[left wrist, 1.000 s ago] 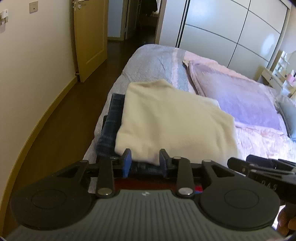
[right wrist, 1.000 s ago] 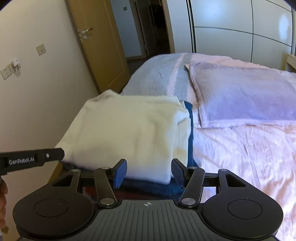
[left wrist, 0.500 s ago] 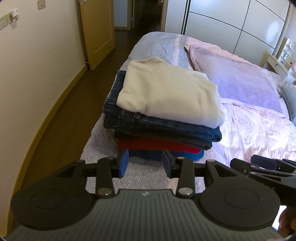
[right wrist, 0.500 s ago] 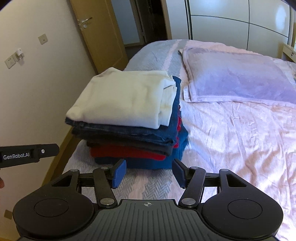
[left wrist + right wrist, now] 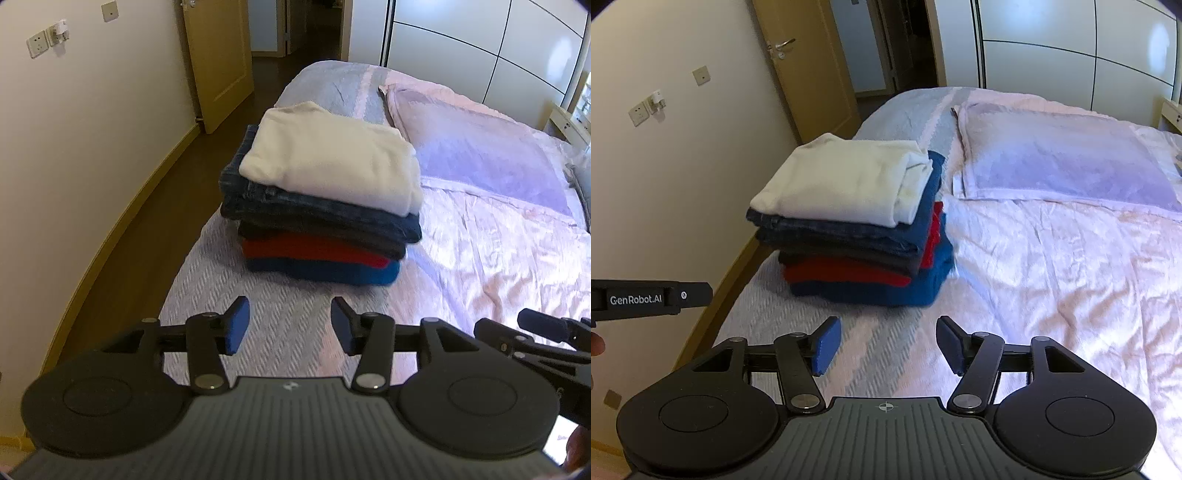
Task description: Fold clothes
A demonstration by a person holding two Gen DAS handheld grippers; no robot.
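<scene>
Five folded garments form one stack (image 5: 325,210) on the bed (image 5: 498,251), near its left edge as we see it in both wrist views, beside the strip of dark floor (image 5: 140,206) along the wall. From the top down we read the stack as follows: a cream top (image 5: 332,166), dark blue jeans (image 5: 317,210), a dark grey item (image 5: 321,236), a red item (image 5: 314,251) and a blue item (image 5: 325,271) at the bottom, resting on the pale patterned bedspread. In the right wrist view the same stack (image 5: 857,229) shows its folded right side, where the red and blue layers protrude slightly beyond the jeans. A lilac pillow (image 5: 1063,166) lies further up the bed, just to the right of the stack and apart from it. Our left tool (image 5: 288,325) is released: its jaws have just been opening, nothing lies between them, and it hovers over the bedspread short of the stack without touching it. Our right tool (image 5: 886,345) is likewise released, its jaws having just been opening with nothing between them, and it hangs above the bedspread in front of the stack. Each tool appears at the edge of the other's view, side by side. Behind the bed we see a wooden door (image 5: 805,62) standing open and pale wardrobe panels (image 5: 1071,51).
</scene>
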